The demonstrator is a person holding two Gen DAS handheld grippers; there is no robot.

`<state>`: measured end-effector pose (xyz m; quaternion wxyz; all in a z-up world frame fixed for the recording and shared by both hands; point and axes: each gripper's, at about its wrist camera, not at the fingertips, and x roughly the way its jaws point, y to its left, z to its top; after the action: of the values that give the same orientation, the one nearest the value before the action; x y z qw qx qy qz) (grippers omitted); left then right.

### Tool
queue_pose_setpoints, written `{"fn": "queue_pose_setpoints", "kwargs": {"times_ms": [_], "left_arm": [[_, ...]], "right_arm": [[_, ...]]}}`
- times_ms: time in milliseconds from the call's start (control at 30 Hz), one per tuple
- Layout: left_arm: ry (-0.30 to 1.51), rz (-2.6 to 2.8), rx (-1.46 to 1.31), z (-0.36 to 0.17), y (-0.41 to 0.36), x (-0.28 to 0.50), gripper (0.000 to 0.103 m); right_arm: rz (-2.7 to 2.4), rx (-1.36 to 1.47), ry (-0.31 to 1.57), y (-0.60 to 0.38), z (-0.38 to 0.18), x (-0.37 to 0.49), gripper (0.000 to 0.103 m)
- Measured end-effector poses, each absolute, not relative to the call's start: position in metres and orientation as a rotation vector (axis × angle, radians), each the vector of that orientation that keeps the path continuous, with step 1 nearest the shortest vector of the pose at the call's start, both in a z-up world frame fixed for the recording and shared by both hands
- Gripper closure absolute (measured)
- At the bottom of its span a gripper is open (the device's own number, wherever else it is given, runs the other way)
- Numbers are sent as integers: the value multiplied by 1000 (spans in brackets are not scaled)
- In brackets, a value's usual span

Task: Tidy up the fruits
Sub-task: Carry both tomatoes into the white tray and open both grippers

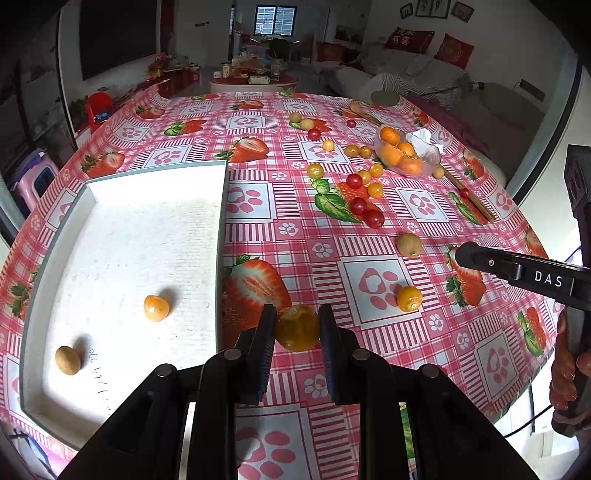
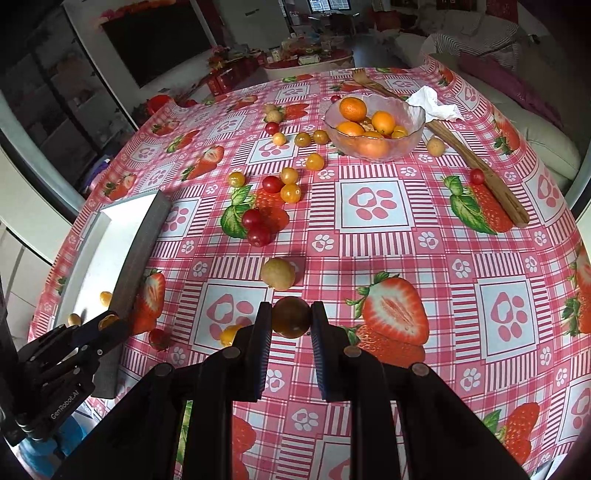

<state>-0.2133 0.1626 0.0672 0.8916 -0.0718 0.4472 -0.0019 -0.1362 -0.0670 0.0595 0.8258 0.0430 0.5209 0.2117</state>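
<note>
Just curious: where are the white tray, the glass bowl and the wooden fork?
tray (image 1: 122,236), left wrist view, bare floor.
bowl (image 2: 408,146), right wrist view, glass side wall.
fork (image 2: 495,184), right wrist view, mid-handle.

I see a living room: surface under a pink strawberry-print cloth (image 1: 258,122), low round coffee table (image 1: 255,83) beyond it, barred window (image 1: 275,20) behind that, pale sofa (image 1: 406,70) with red cushions (image 1: 452,50) right of it, dark TV panel (image 1: 118,33) left.
</note>
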Motion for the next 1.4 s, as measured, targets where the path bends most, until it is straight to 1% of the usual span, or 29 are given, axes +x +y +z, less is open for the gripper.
{"fn": "queue_pose_setpoints", "kwargs": {"times_ms": [400,767,933,1167,1400], "left_arm": [[889,101,-208,69,221,-245,78],[868,276,-265,62,293,-277,78],[897,349,-278,49,318,-286,78],[942,402,-261,35,329,-287,78],[975,398,-230,28,328,-283,78]], "right_arm": [[549,38,1095,-9,77,-155,80],[693,-40,1108,77,79,-170,80],[765,-88,1121,117,76,-182,80],[835,-164,1152,161,63,-200,80],[839,-253,1189,182,39,-210,80]]}}
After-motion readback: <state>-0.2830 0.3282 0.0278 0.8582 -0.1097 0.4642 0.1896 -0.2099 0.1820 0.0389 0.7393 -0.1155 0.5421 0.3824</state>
